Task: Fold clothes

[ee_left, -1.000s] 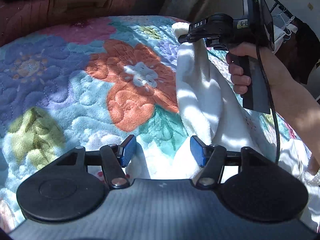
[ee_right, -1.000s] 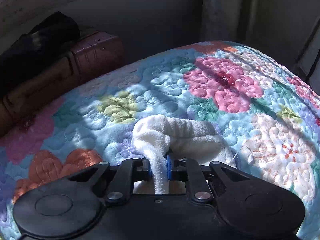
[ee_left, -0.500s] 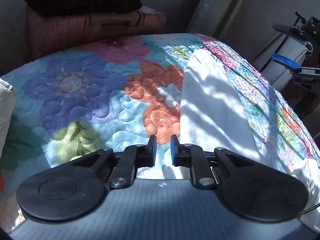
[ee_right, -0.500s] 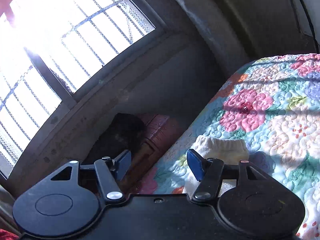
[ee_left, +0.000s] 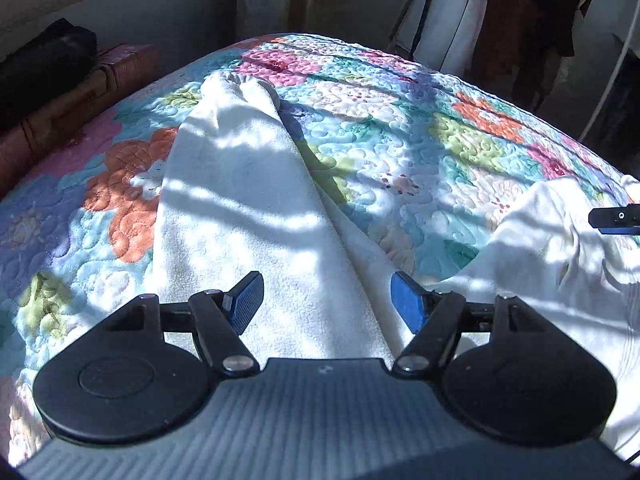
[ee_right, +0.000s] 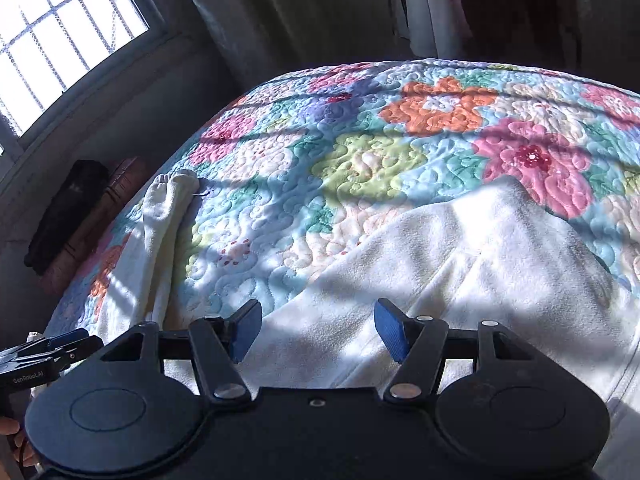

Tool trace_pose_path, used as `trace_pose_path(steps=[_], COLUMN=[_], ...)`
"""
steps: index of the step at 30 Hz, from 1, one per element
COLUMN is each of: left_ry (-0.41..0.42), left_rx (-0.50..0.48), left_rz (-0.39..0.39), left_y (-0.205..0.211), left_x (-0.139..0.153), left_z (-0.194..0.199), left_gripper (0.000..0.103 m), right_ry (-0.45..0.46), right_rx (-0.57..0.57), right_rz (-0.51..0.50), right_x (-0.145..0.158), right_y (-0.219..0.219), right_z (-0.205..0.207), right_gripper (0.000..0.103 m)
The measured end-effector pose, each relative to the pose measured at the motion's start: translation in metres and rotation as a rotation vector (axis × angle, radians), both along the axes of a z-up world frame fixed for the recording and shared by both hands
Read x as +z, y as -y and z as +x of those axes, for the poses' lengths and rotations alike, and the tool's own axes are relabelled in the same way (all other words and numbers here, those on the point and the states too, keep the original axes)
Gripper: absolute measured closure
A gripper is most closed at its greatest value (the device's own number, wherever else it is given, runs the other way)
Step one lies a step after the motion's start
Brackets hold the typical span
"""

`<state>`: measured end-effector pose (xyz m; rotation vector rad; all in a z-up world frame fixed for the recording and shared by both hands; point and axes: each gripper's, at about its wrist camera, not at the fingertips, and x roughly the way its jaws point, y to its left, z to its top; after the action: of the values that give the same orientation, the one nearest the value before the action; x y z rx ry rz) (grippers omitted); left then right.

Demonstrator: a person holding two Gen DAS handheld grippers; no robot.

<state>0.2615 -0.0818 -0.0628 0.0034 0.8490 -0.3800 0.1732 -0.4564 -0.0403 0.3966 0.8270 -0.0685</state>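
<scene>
While my left gripper (ee_left: pixel 326 300) hovers with its blue pads spread wide and nothing between them, the white fleece garment (ee_left: pixel 240 208) lies flat on the floral quilt (ee_left: pixel 440 132) right under it. One long sleeve runs away from me toward the far edge of the bed, ending in a gathered cuff (ee_left: pixel 240 84) near the brown suitcase (ee_left: pixel 80 96) with a black bag (ee_left: pixel 44 56) on top. My right gripper (ee_right: pixel 316 330) is spread apart as well, holding nothing, poised over the broad body of the same garment, which bunches into a soft ridge ahead of the pads. From that side I see the sleeve stretched off to the left, and my left gripper's tip at the lower left edge. Barred sunlight from the window (ee_right: pixel 60 28) stripes the cloth and the quilt
</scene>
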Motion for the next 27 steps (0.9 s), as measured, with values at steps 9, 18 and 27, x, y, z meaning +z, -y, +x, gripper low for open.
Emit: trace_pose_path(steps=[9,18,27], left_ry=[-0.038,-0.077,-0.044], left_rx=[0.018,0.272,0.225], left_rz=[-0.028,0.112,-0.009], left_y=[-0.01,-0.072,-0.074], left_x=[0.02,-0.032,-0.053], left_z=[-0.023,-0.003,0.021], left_gripper=[0.033,0.03,0.1], right_ry=[-0.061,0.091,0.075], right_rx=[0.203,0.387,0.573], right_rz=[0.2,-0.057,-0.081], right_x=[0.028,0.034,-0.033], right_y=[-0.01,-0.079,-0.156], right_z=[-0.037,-0.016,0.082], right_gripper=[0.035,0.037,0.059])
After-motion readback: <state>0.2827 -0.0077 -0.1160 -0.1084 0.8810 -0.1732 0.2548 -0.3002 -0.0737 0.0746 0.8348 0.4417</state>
